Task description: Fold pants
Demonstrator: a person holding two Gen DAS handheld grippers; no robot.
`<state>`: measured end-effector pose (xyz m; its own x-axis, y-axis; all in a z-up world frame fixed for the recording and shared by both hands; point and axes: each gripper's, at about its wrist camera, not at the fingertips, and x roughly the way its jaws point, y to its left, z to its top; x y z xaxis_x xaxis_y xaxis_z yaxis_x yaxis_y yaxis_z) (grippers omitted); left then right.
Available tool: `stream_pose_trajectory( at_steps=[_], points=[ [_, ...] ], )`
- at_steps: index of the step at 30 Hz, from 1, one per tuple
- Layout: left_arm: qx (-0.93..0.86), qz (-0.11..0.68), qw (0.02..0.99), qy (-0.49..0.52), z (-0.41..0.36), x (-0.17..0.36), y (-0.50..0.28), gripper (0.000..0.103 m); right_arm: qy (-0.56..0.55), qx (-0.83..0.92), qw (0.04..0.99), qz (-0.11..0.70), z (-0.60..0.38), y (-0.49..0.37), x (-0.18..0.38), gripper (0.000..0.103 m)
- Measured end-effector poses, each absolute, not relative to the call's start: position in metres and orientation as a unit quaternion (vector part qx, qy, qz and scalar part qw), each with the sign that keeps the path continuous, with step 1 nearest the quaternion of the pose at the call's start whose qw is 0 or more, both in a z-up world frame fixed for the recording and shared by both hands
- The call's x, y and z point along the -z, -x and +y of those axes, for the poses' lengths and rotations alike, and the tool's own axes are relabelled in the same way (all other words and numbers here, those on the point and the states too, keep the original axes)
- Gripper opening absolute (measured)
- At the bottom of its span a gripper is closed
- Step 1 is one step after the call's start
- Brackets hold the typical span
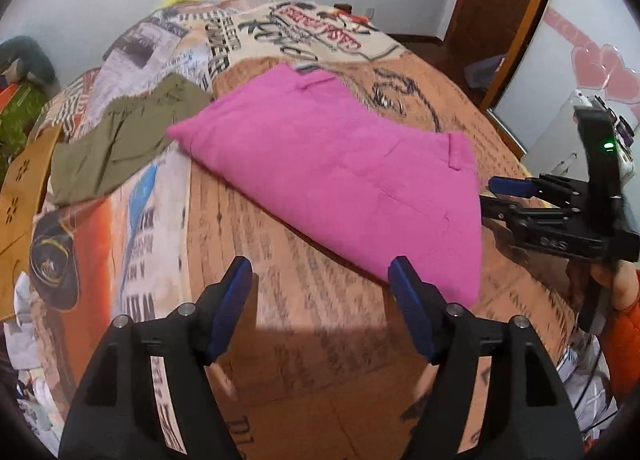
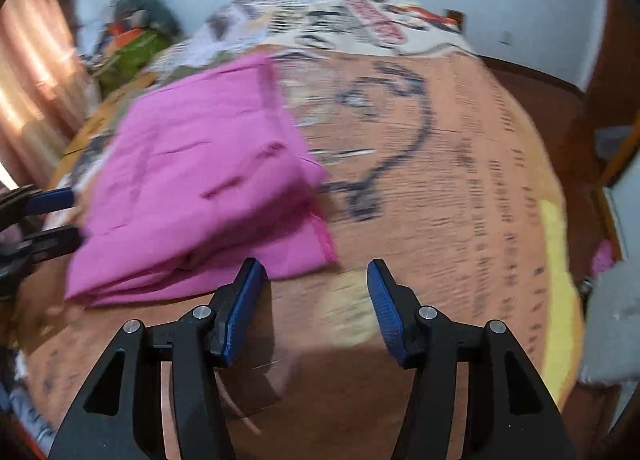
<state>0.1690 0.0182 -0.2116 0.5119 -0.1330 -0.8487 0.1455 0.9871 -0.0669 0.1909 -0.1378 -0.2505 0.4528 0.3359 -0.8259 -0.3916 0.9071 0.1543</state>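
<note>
From the left wrist view, the left hand-held gripper point(image 1: 320, 272) hung over a bed point(image 1: 304, 340) covered by a printed spread in orange, cream and black lettering. Its two blue-padded fingers point(image 1: 234, 292) stood well apart with nothing between them. The pink pants point(image 1: 332, 163) lay folded into a compact bundle on the spread, just beyond the fingertips; the right-hand fingertip overlapped the bundle's near corner in the picture, though whether it touched could not be told. An olive-green garment point(image 1: 120, 139) lay crumpled on the bed to the left of the pink bundle, its edge close to the bundle's far left corner. At the right edge, the right hand-held gripper point(image 1: 496, 199) reached in sideways, its jaws parted and empty, just beside the bundle's right side. A wooden door frame point(image 1: 516, 19) and a pale wall rose behind the bed.

From the right wrist view, which was blurred, the right hand-held gripper point(image 2: 314, 272) was open over the bedspread, holding nothing. The folded pink pants point(image 2: 200, 179) lay on the bed ahead and to the left, their stacked layers showing along the near edge, with the left fingertip close to the bundle's near corner. The left hand-held gripper point(image 2: 60, 215) appeared at the left edge beside the bundle. Pinkish curtains point(image 2: 32, 71) hung at the far left.
</note>
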Motion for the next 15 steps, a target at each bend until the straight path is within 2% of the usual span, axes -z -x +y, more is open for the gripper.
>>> stream_pose_trajectory(
  at_steps=[2,6,11,12,14,15],
  points=[
    [0.068,0.473,0.878,-0.003,0.025,0.202,-0.177,0.071,0.028,-0.188,0.854,0.484,-0.149,-0.198,0.250,0.048],
    [0.035,0.456,0.889,-0.005,0.057,0.190,-0.202,0.071,-0.021,-0.201,0.857,0.474,-0.163,-0.187,0.231,0.048],
    [0.020,0.468,0.883,-0.003,0.094,0.197,-0.246,0.071,-0.047,-0.241,0.855,0.457,-0.148,-0.167,0.210,0.049],
    [0.020,0.472,0.882,0.003,0.101,0.201,-0.256,0.071,-0.055,-0.247,0.854,0.456,-0.143,-0.165,0.208,0.050],
    [0.016,0.478,0.878,0.003,0.109,0.210,-0.271,0.071,-0.068,-0.257,0.853,0.449,-0.131,-0.160,0.205,0.064],
    [0.013,0.483,0.876,0.000,0.113,0.215,-0.279,0.071,-0.070,-0.260,0.853,0.447,-0.126,-0.157,0.205,0.065]
  ],
)
